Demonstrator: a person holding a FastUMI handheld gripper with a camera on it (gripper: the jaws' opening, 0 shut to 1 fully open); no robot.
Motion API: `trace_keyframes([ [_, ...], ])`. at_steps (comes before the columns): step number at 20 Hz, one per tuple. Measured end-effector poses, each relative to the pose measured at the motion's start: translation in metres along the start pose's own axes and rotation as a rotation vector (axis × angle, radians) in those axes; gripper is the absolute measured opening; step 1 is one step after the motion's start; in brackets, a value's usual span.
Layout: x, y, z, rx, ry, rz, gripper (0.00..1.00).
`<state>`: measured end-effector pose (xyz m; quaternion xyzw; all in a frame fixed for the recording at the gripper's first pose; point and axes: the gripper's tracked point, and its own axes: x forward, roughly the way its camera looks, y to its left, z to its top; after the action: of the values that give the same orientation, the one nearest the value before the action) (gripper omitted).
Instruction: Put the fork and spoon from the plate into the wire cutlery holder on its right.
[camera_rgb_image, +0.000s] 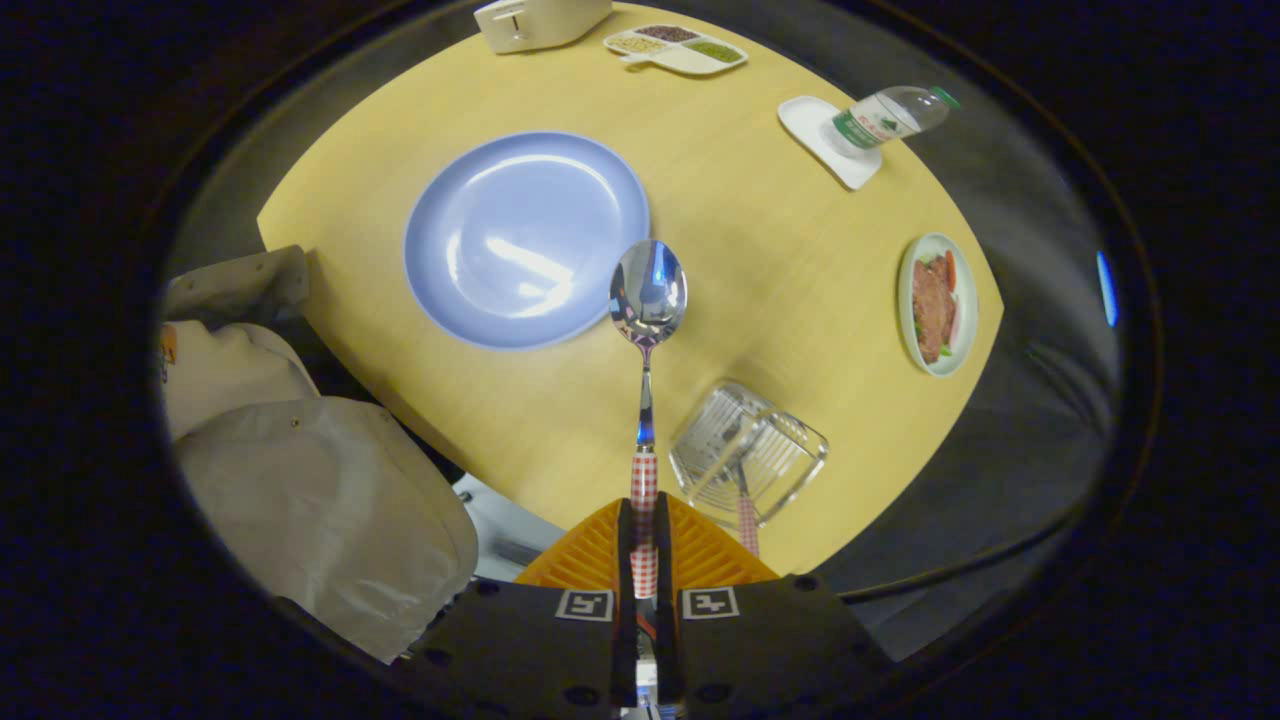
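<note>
The jaws of the gripper (645, 555) are clamped on the spoon's (647, 330) checked handle, its bowl raised over the blue plate's (525, 238) right rim. The wire cutlery holder (747, 452) stands just right of the fingers near the bench (780, 290) edge; the fork (746, 512) inside is hard to make out. Open bench lies between plate and holder.

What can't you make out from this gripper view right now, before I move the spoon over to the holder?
- Spoon: the handle's end, hidden between the gripper fingers clamped on it.
- Wire cutlery holder: the checked handle inside looks like the fork's, but its head is lost among the wires.
- Divided tray: contents too small to identify.
- Bottle: label too small.
</note>
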<state>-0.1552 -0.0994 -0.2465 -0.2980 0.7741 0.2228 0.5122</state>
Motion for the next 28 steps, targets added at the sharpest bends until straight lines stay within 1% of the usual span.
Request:
trace_keyframes([
  [5, -0.009, -0.051, -0.053, -0.008, 0.154, -0.037, 0.11],
  [7, -0.008, -0.066, -0.070, -0.028, 0.229, -0.050, 0.11],
  [9, -0.004, -0.072, -0.082, -0.044, 0.297, -0.045, 0.11],
  [13, 0.006, -0.088, -0.084, -0.090, 0.385, -0.038, 0.11],
  [16, 0.018, -0.105, -0.085, -0.130, 0.453, -0.061, 0.11],
  [18, 0.022, -0.103, -0.083, -0.150, 0.492, -0.041, 0.11],
  [26, 0.050, -0.101, -0.063, -0.238, 0.560, -0.028, 0.11],
  [28, 0.045, -0.105, -0.054, -0.237, 0.558, -0.032, 0.16],
])
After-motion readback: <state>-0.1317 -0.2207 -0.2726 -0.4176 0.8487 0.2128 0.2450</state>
